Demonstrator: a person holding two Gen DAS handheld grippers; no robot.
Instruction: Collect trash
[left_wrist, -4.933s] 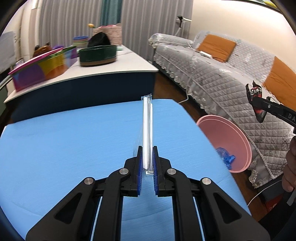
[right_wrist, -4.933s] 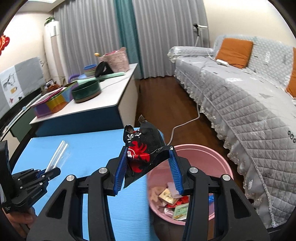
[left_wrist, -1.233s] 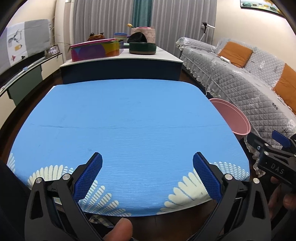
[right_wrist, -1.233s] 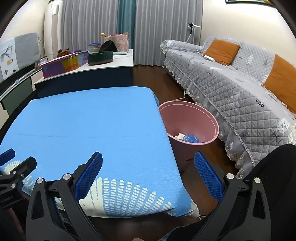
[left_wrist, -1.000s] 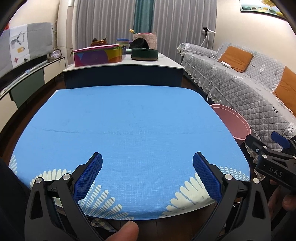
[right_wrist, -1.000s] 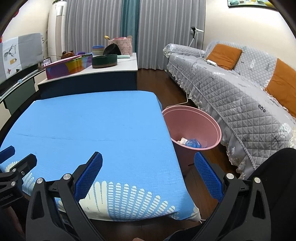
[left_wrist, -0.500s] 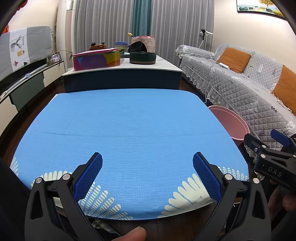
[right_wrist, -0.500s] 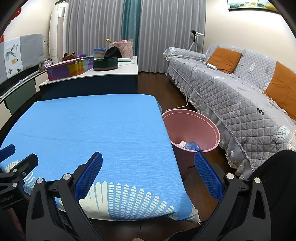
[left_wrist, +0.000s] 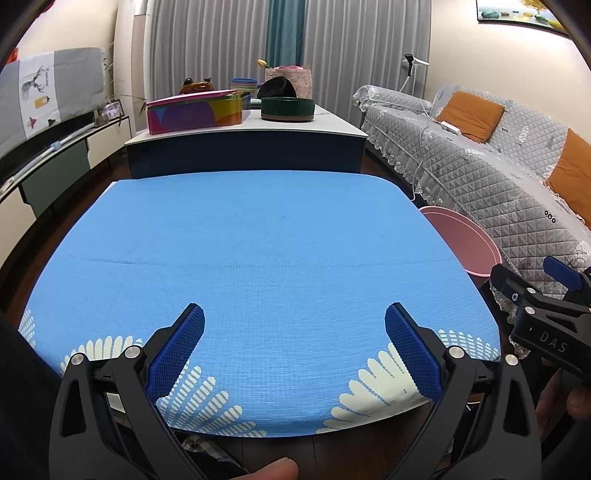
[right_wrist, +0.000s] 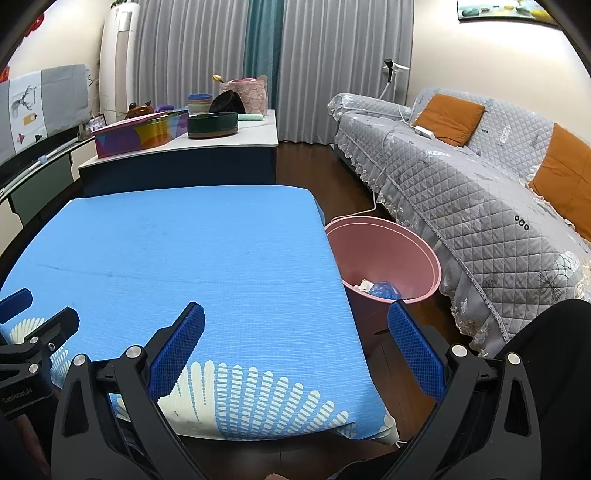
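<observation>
**Both grippers empty, trash in bin**

The left gripper has its jaws spread wide with nothing between them, over the near edge of the blue table. The right gripper is equally spread and empty at the table's near right corner. The trash lies in the pink bin, beyond the right jaw, right of the table beside the sofa.

"DAS" in white on black body of right tool; other lettering too blurred to read.
</observation>
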